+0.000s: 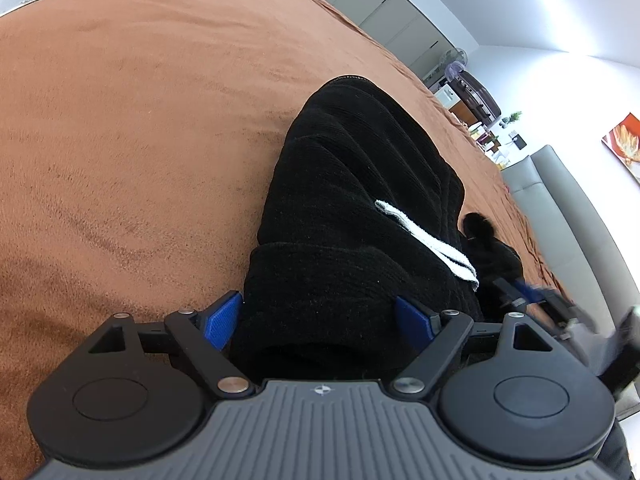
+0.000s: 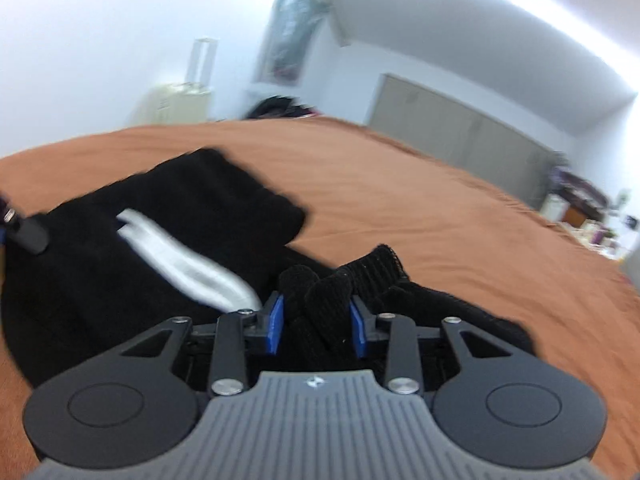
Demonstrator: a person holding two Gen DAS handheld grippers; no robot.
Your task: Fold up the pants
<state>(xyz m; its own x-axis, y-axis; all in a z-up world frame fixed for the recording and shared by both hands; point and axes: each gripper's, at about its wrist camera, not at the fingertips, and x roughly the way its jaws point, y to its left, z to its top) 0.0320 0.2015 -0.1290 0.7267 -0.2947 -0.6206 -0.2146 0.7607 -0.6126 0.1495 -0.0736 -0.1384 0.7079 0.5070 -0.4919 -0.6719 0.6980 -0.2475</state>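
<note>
- Pants (image 1: pixel 352 216): black, white stripe (image 1: pixel 428 240), bunched on brown bed (image 1: pixel 140 120).
- Left hand-held gripper (image 1: pixel 320 316): jaws spread wide, thick fold of pants between blue pads (image 1: pixel 222 320).
- Right hand-held gripper (image 2: pixel 318 328): jaws partly closed, clamping a bunched pants edge.

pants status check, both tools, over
Left tool wide around black pants, grip unclear. Right tool shut on pants. Pants bunched on brown bedspread. Nothing in the way.
</note>
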